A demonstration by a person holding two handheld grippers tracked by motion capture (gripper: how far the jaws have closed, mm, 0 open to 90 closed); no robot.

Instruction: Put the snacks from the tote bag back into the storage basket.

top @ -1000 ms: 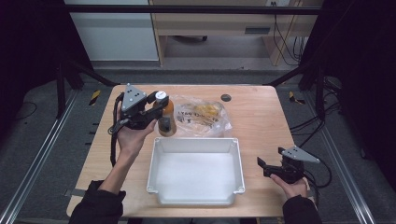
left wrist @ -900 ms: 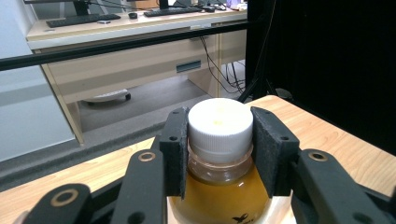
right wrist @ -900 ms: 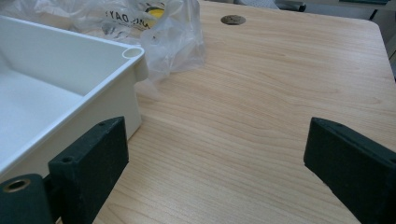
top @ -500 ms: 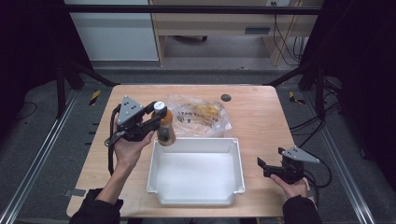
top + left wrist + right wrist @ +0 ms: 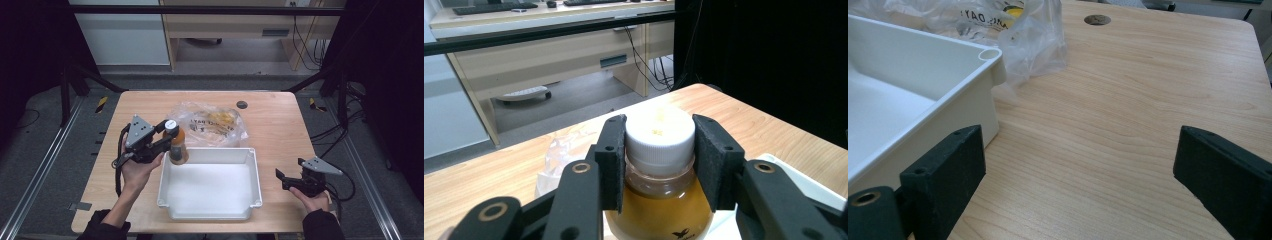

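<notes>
Bottle (image 5: 659, 175) clamped by cap and neck between left tongs (image 5: 167, 137), upright over tray (image 5: 210, 212) back-left corner, just beside bag (image 5: 212, 122). Right tongs (image 5: 1078, 170) wide, empty, low over bench (image 5: 1128, 100) right of tray.

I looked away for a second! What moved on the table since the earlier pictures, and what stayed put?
The left gripper, shut on the bottle of amber liquid by its white cap, carried it from beside the plastic bag toward the person, to the far left corner of the white bin. Nothing was let go. The right gripper, open beside the bin, the bin and the bag stayed put.
</notes>
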